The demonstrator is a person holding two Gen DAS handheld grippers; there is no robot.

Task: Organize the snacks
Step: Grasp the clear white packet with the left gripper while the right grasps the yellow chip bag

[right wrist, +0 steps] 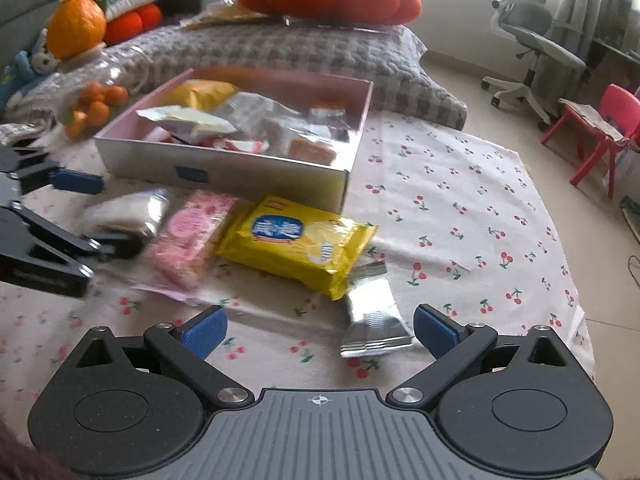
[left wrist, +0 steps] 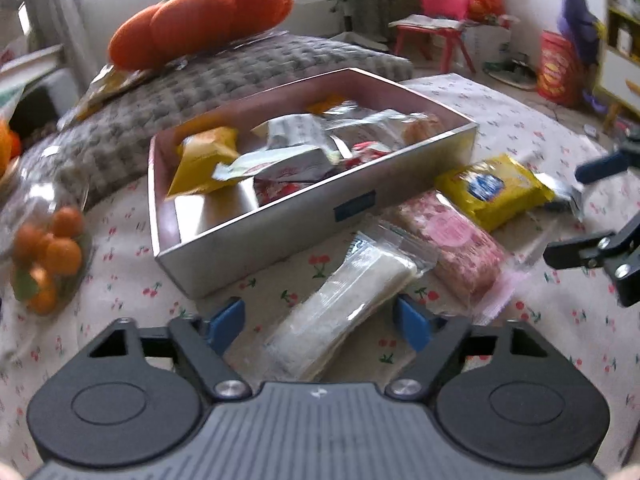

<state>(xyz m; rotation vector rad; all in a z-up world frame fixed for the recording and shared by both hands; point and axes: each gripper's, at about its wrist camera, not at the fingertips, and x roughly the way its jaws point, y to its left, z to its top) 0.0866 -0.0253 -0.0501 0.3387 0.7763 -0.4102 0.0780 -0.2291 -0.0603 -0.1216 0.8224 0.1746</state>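
The left gripper [left wrist: 320, 322] stands with its blue pads either side of the white snack packet [left wrist: 344, 304], seemingly not yet pressing it. Just right of that packet lies the pink packet [left wrist: 452, 240], then the yellow packet [left wrist: 494, 192]. Behind them sits the snack box [left wrist: 280, 236], already part filled.

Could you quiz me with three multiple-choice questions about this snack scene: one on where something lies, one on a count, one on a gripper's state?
1. Where does the yellow packet lie?
A. inside the box
B. on the cloth in front of the box
C. on the orange cushion

2. How many packets lie on the cloth outside the box?
A. one
B. four
C. seven

3. How are the right gripper's jaws?
A. open, nothing gripped
B. shut on a packet
C. shut empty

Answers: 1 B, it rests on the cherry cloth. 2 B: white, pink, yellow, silver. 3 A, pads wide apart.
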